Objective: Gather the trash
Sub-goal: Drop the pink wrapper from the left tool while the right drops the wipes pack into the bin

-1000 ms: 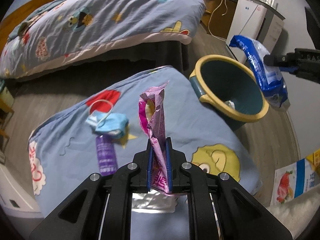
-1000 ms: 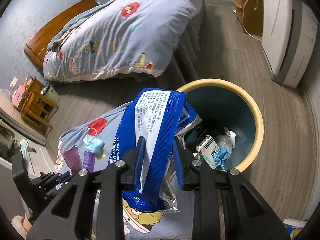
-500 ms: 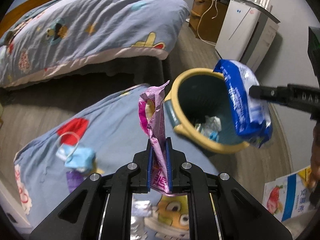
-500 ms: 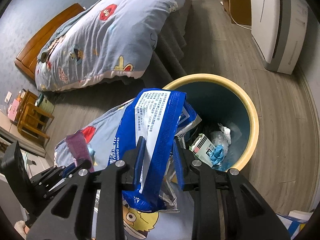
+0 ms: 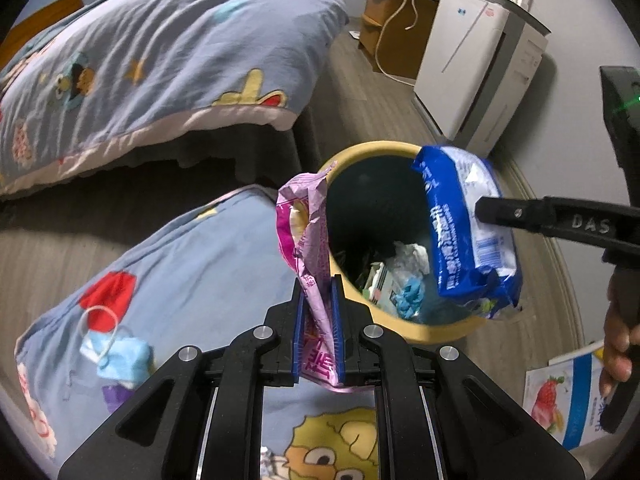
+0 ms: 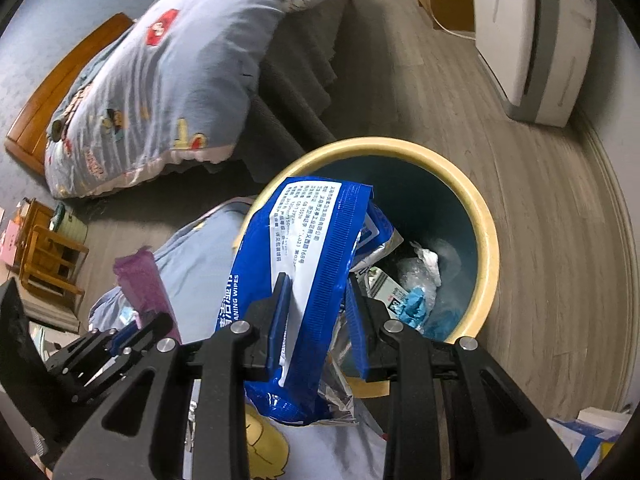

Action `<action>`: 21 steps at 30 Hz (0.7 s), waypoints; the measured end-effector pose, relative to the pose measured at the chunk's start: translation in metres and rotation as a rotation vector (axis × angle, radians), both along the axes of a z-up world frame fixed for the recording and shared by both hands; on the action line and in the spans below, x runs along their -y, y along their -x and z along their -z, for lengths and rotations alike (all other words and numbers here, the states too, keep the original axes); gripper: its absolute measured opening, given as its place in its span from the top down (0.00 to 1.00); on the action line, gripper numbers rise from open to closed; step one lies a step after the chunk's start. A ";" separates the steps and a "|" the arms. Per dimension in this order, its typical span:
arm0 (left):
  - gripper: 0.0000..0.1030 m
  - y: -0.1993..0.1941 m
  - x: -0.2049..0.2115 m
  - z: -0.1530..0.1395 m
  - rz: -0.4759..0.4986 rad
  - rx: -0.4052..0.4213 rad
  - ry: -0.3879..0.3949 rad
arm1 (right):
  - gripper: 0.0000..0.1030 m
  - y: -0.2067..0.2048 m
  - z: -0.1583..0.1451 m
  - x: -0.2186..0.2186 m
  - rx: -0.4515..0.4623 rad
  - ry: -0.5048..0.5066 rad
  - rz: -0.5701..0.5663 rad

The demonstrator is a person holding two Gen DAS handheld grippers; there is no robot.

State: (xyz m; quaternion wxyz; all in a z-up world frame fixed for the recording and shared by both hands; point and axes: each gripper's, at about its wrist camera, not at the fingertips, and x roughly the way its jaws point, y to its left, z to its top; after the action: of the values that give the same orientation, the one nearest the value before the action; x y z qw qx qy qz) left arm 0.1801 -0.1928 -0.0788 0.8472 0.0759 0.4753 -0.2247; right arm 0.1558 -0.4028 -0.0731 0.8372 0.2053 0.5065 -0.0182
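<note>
Trash in two pieces is held at the bin (image 5: 416,330). Left gripper (image 5: 317,312) pinches a pink wrapper (image 5: 304,236) between its blue pads; the wrapper stands upright, with its torn top in front of the bin's near-left rim. Right gripper (image 6: 316,312) clamps a blue wipes packet (image 6: 304,248) across its middle; the packet hangs over the bin's mouth, its lower end drooping below the jaws. In the left wrist view the right gripper (image 5: 480,210) reaches in from the right edge, with the packet (image 5: 464,228) over the far-right side of the opening. The bin, yellow-rimmed and dark blue inside, stands on the wooden floor (image 6: 540,200) just beside the corner of a folded blue cartoon quilt (image 5: 192,264). Crumpled paper and small cartons lie at the bin's bottom. A blue face mask (image 5: 116,356) lies near the quilt's left edge. A bed (image 5: 140,60) under a matching cover stands beyond.
</note>
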 end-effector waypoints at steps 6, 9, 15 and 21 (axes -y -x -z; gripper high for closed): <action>0.88 -0.007 0.024 0.002 0.055 0.008 -0.019 | 0.74 -0.004 0.013 0.016 -0.027 0.001 0.065; 0.88 -0.011 0.037 0.006 0.081 0.014 -0.035 | 0.74 -0.005 0.013 0.020 -0.020 0.014 0.083; 0.88 -0.021 0.059 0.014 0.109 0.017 -0.067 | 0.74 -0.011 0.012 0.022 -0.026 0.128 0.112; 0.83 -0.029 0.067 0.020 0.109 0.008 -0.032 | 0.73 -0.016 0.018 0.027 -0.051 0.223 0.121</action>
State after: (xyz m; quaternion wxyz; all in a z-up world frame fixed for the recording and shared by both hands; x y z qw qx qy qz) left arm 0.2091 -0.2598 -0.0985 0.8344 0.1160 0.4705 -0.2627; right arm 0.1714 -0.4302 -0.0910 0.8391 0.1405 0.5091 -0.1303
